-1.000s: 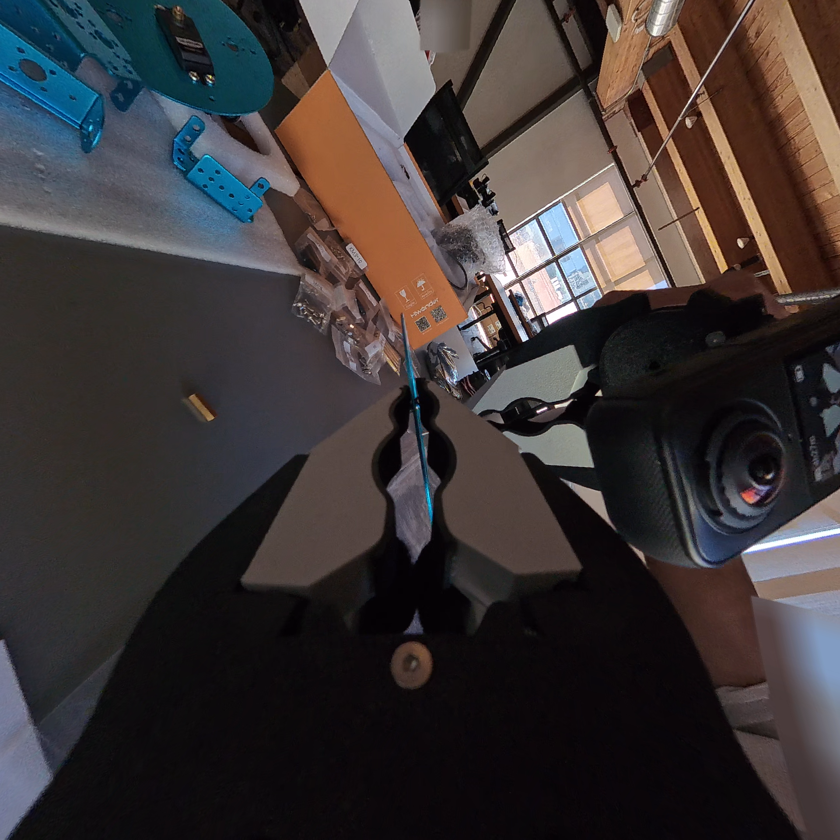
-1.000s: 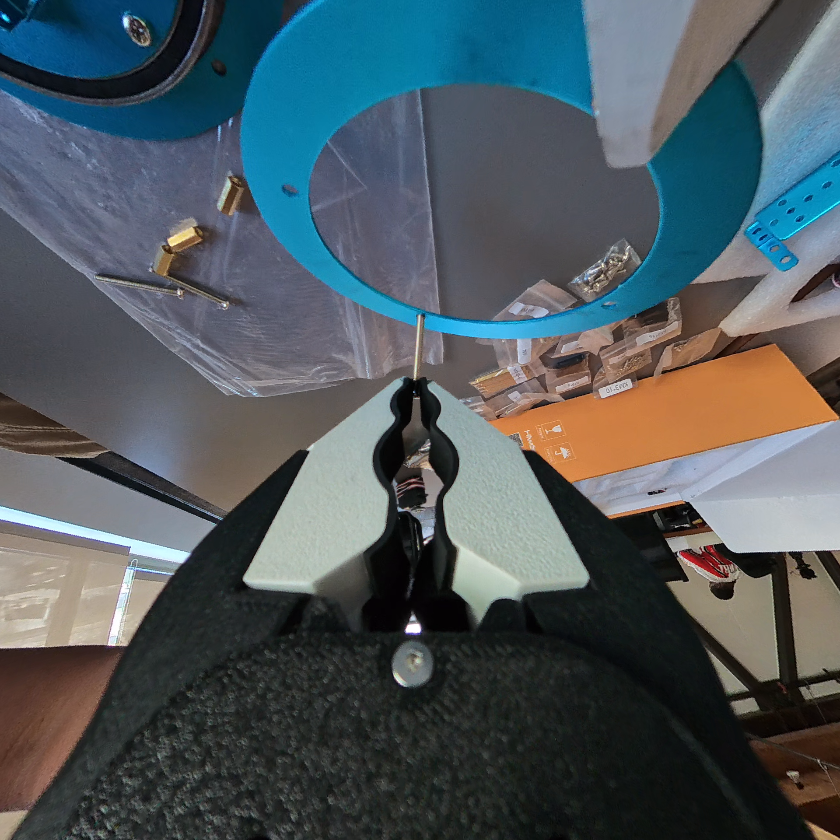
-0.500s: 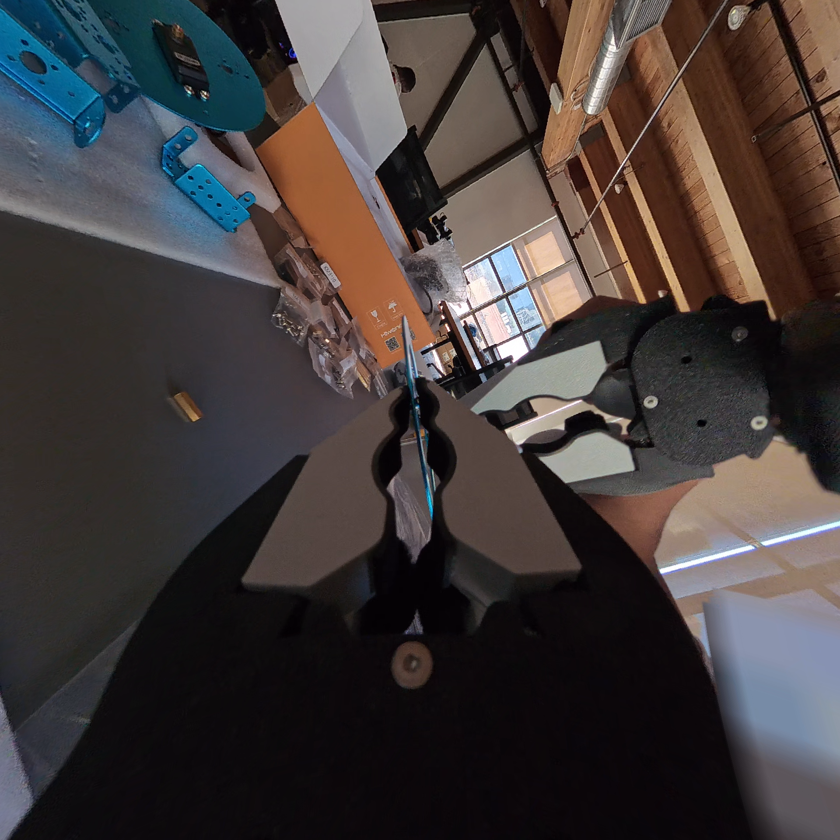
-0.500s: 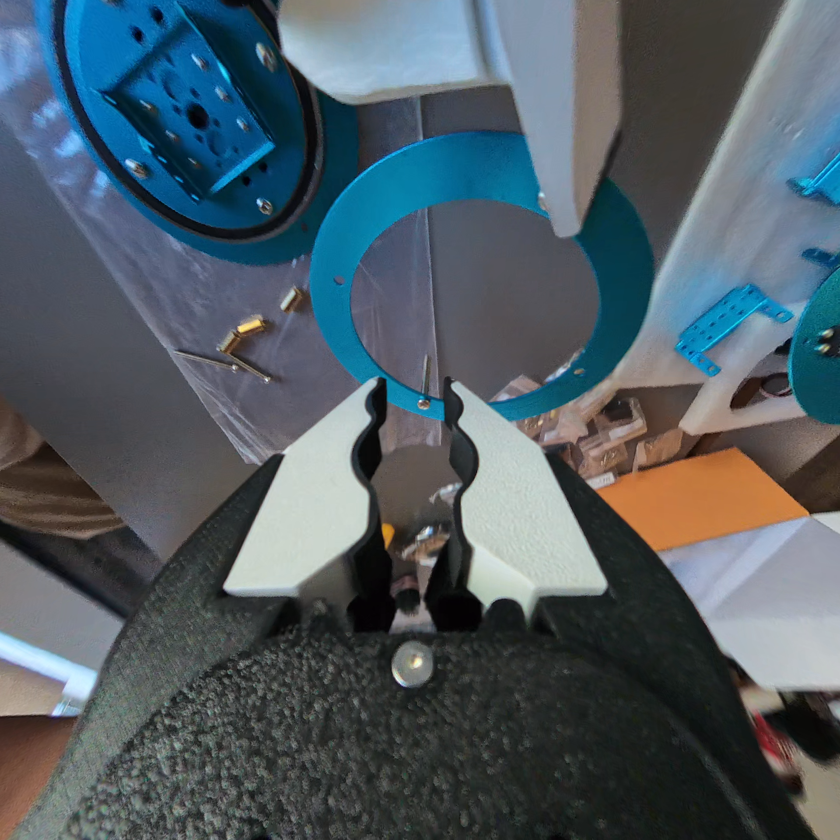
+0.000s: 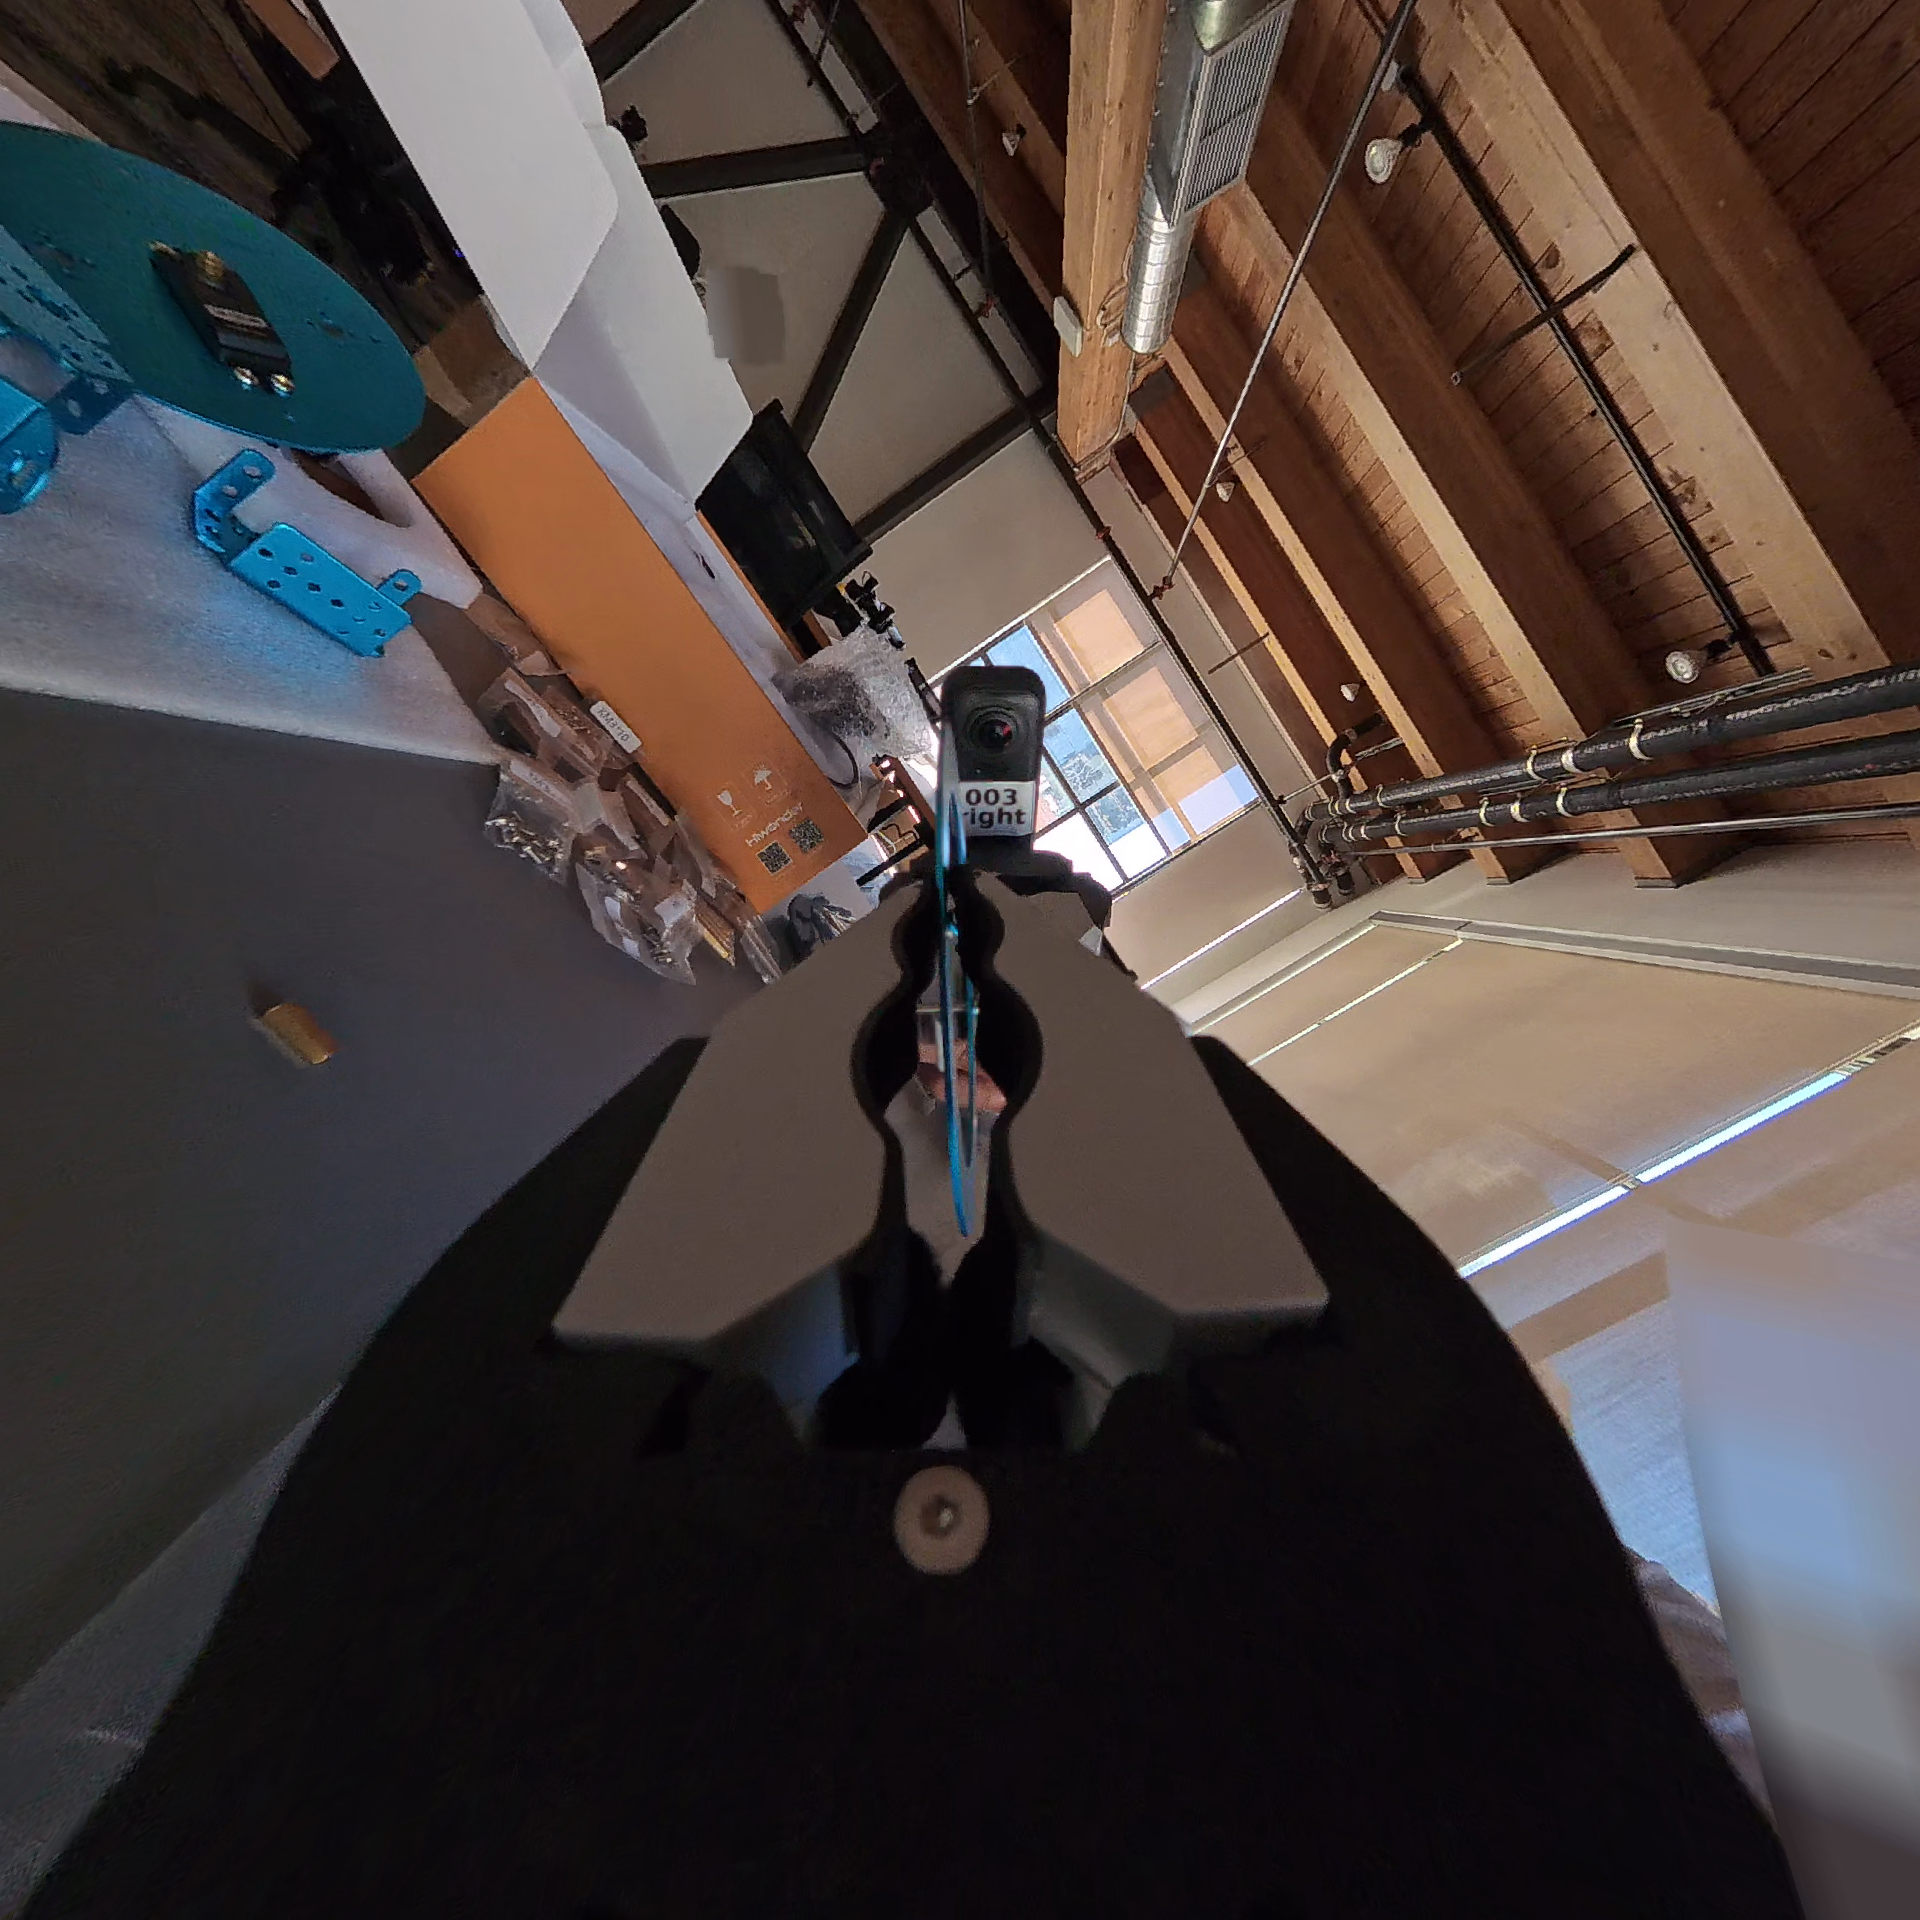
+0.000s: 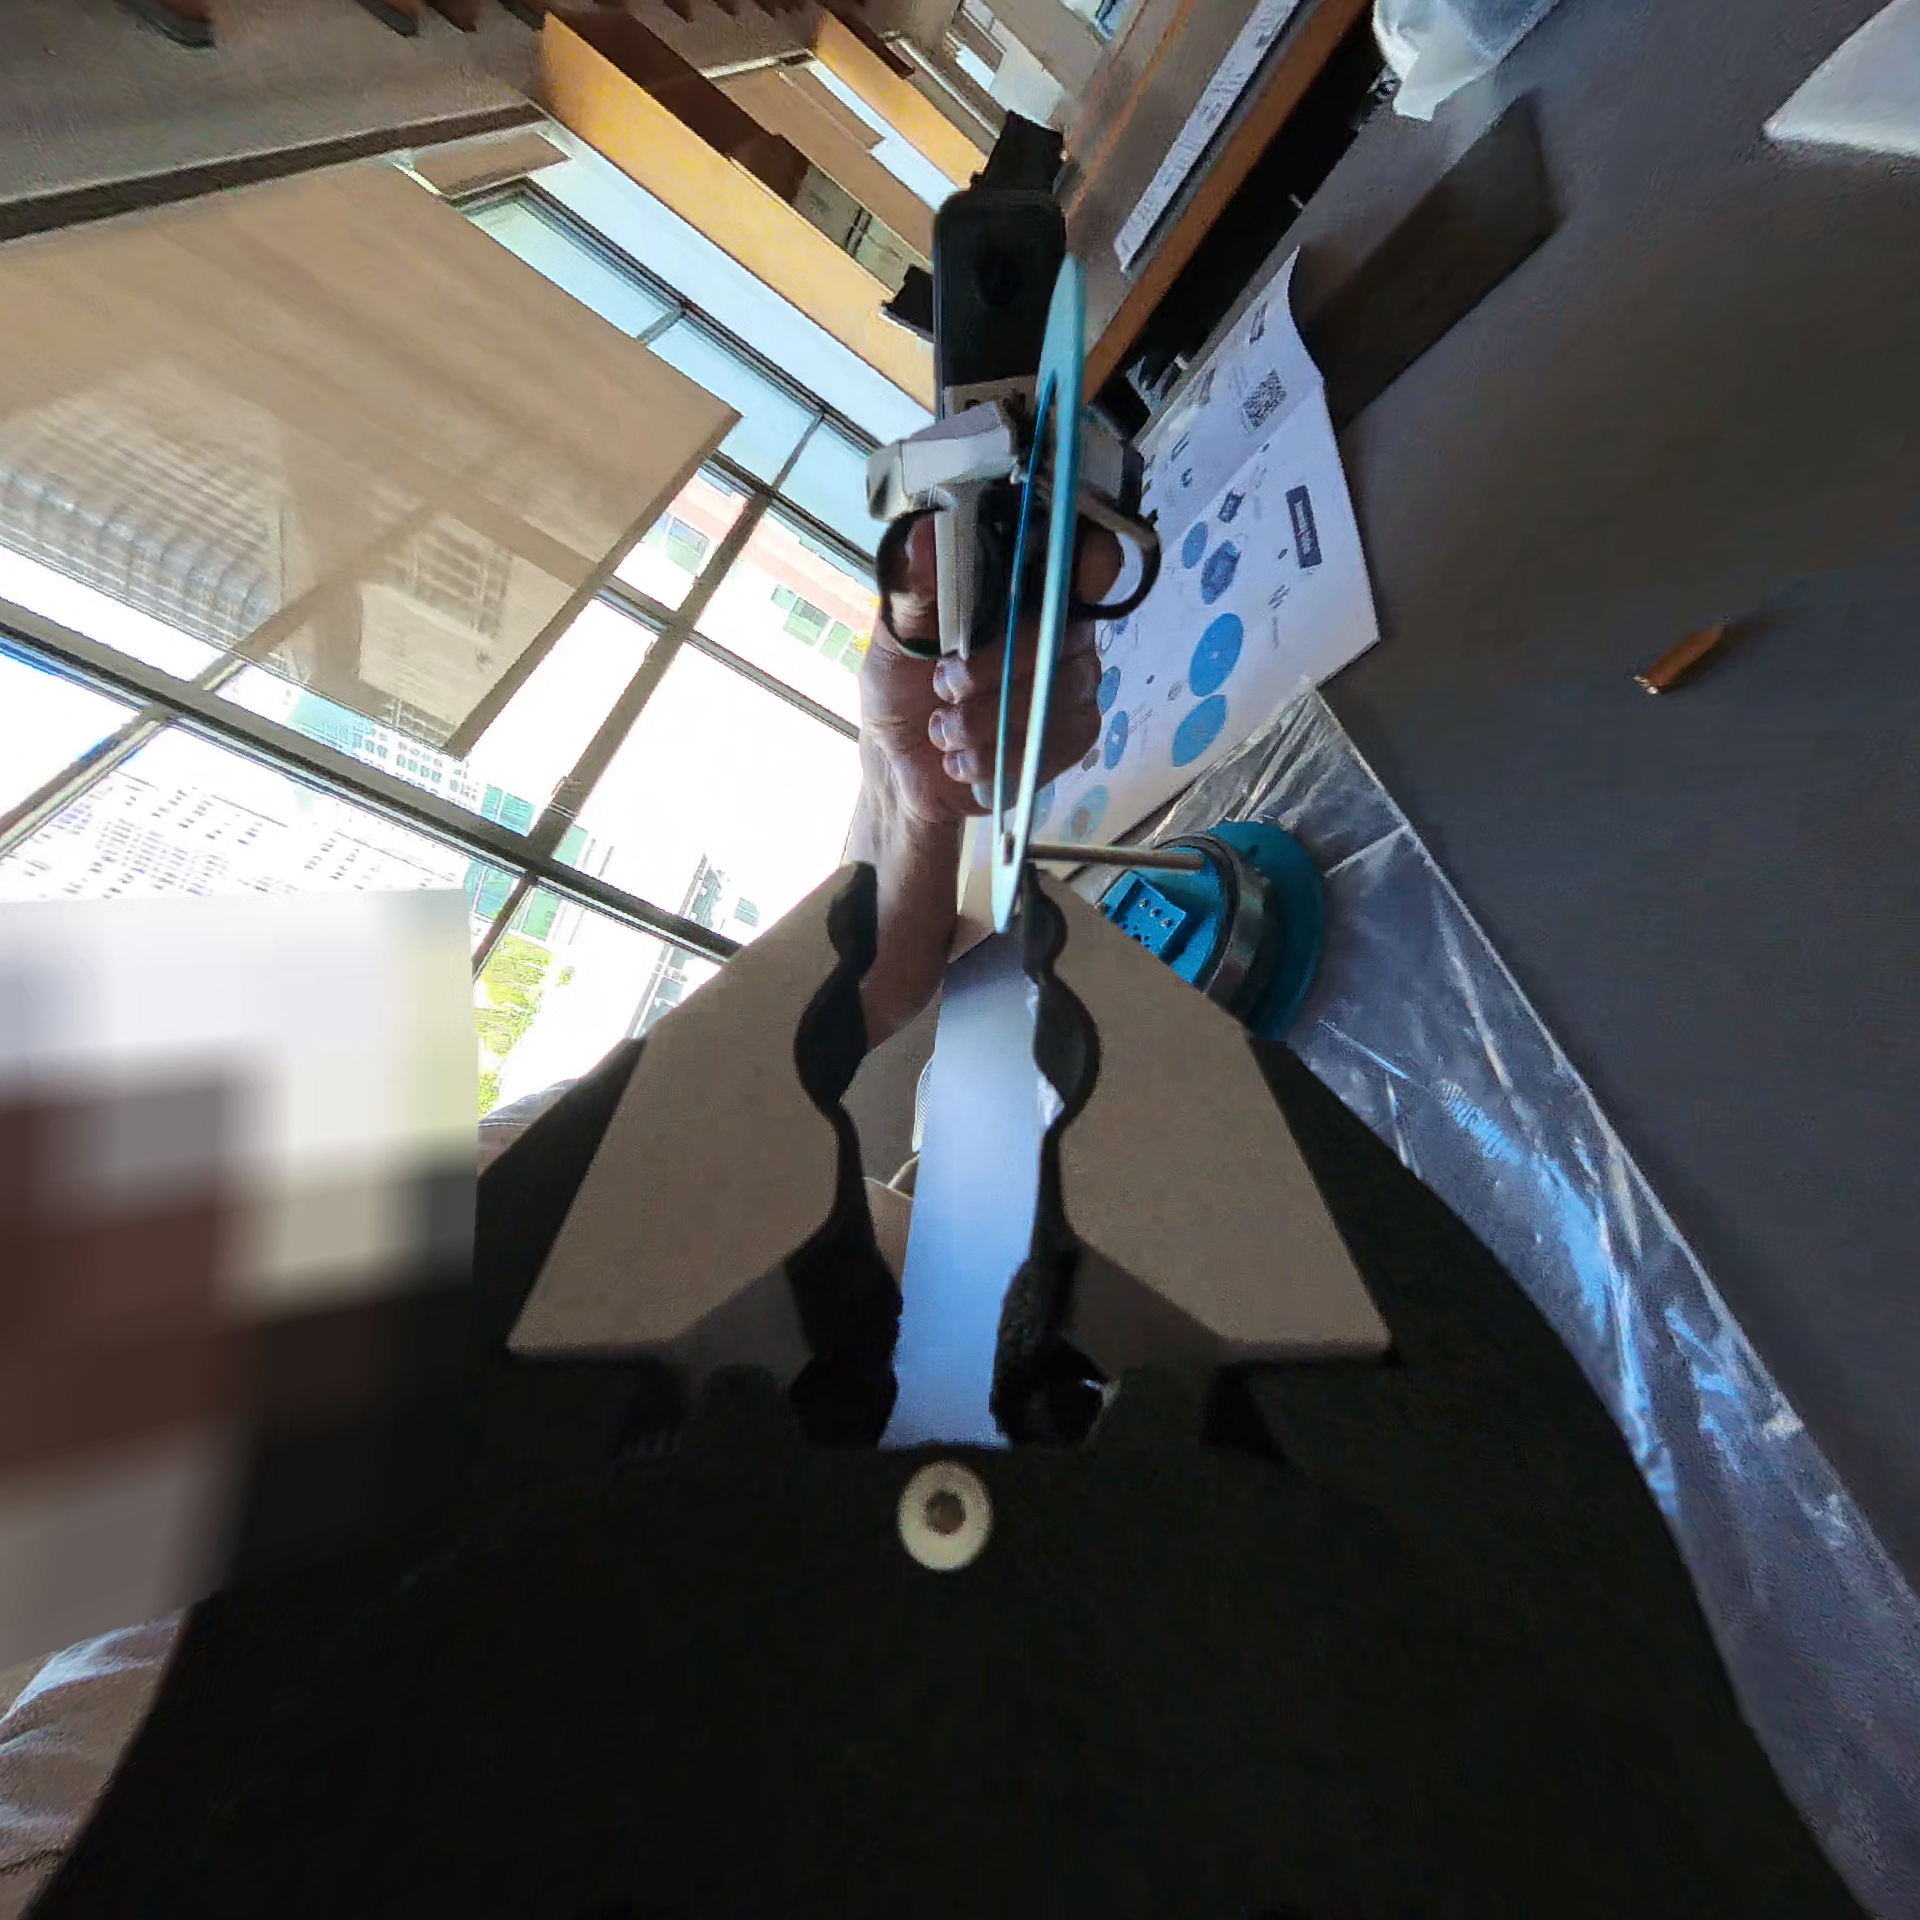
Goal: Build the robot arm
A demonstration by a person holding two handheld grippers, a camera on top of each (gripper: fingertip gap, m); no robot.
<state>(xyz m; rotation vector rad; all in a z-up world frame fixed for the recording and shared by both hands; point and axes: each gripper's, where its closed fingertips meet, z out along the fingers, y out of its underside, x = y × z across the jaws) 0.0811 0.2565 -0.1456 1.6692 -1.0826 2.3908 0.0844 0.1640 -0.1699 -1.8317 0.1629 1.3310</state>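
My left gripper (image 5: 951, 896) is shut on a thin blue metal ring (image 5: 956, 1049), seen edge-on between its fingers and held up off the grey table (image 5: 135, 914). In the right wrist view the ring (image 6: 1051, 499) stands edge-on with a long thin screw (image 6: 1122, 854) poking through a hole near its lower edge. My right gripper (image 6: 948, 891) is open and empty. The ring's lower edge lies between its jaws, close to the right fingertip (image 6: 1042, 909). The left gripper (image 6: 987, 457) and a hand (image 6: 914, 727) show behind the ring. The right gripper's camera (image 5: 992, 727) faces the left one.
A blue round base (image 6: 1236, 935) lies on a clear plastic bag (image 6: 1507, 1143), beside an instruction sheet (image 6: 1257, 582) and a brass standoff (image 6: 1683, 665). The left wrist view shows a standoff (image 5: 291, 1039), a teal disc (image 5: 208, 312), a blue bracket (image 5: 301, 571), an orange box (image 5: 623, 644) and hardware bags (image 5: 623, 883). My right fingertips sit around 10 cm from my left ones.
My right gripper let go of the screw, opened and swung round to face the left gripper. The screw stays in the ring's hole. The left gripper keeps its hold and has tilted.
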